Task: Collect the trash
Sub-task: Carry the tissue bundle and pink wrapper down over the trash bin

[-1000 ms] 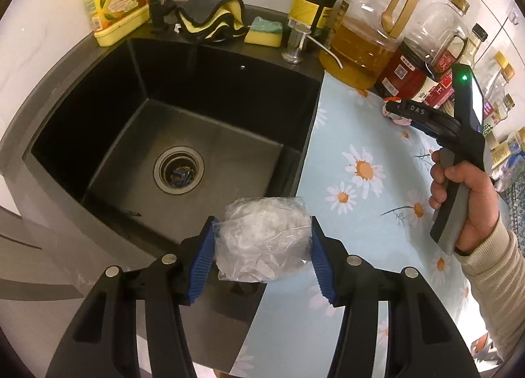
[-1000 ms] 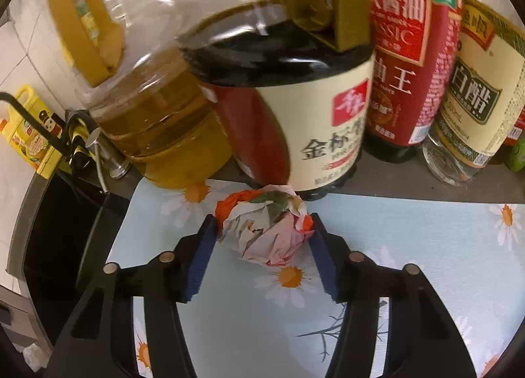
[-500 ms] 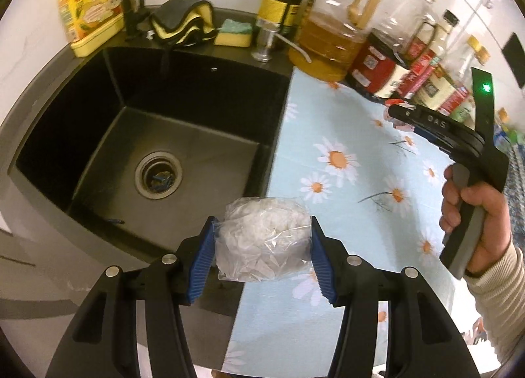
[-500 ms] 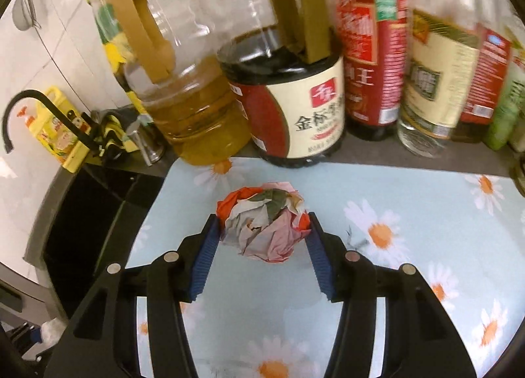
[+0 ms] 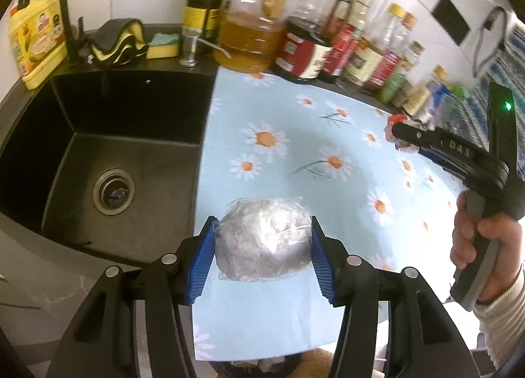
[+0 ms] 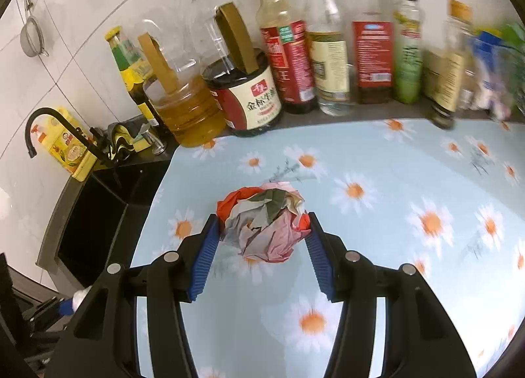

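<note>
1. While the left tool [image 5: 262,246] hangs above the near edge of the desk [image 5: 295,115], its blue pads clamp a ball of clear crumpled plastic [image 5: 264,241] from both sides, held clear of the daisy-print cover.
2. The right tool [image 6: 262,233] grips a wad of crumpled paper [image 6: 264,220] (red, grey and pink) between its pads, lifted above the same flowered cover.
3. In the left wrist view that right tool [image 5: 398,132] shows at far right, carried by a hand [image 5: 485,240] in a pale knit sleeve, a green light glowing on its body.
4. A black sink [image 5: 108,148] lies left of the desk, its drain strainer [image 5: 113,194] at the bottom.
5. A row of oil and sauce bottles [image 6: 295,59] lines the far wall.
6. A yellow detergent jug [image 5: 36,40], a folded cloth [image 5: 119,36] and a sponge [image 5: 164,45] sit on the far sink rim.
</note>
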Tool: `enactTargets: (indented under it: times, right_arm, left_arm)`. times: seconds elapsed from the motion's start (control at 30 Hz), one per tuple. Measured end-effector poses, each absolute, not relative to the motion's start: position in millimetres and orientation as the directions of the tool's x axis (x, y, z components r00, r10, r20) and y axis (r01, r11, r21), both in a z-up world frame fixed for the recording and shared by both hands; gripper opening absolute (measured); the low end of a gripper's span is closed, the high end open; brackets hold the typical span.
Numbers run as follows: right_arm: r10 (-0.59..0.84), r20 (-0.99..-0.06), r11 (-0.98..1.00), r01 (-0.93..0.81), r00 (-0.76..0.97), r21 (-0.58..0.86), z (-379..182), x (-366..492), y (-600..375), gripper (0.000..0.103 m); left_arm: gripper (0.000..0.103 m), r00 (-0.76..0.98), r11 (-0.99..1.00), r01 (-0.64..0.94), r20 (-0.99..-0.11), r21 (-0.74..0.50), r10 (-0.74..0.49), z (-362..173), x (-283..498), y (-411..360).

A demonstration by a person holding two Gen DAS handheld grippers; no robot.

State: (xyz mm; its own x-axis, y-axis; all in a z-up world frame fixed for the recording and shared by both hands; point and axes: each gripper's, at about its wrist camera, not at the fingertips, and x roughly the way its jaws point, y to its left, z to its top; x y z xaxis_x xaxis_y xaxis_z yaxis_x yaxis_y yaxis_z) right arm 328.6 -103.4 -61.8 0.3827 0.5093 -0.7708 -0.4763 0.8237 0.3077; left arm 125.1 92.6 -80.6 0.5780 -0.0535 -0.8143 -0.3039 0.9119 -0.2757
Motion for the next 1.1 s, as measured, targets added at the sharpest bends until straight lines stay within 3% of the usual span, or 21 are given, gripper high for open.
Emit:
enactTargets:
  times: [0.53,1.1]
  right_arm:
    - [0.495,-0.735,0.848,-0.442,0.463,0.292,-30,166,-161,0.053]
    - [0.513,-0.775,0.834,-0.428,0.369,0.349,-78,85,-183,0.054]
  left_arm:
    - [0.052,0.609,0.945,-0.116,-0.773,-0.307,-0.176,-73,59,57]
    - [0.052,0.524,0.951,-0.052,-0.819,-0.305,-0.234,-109,11,30]
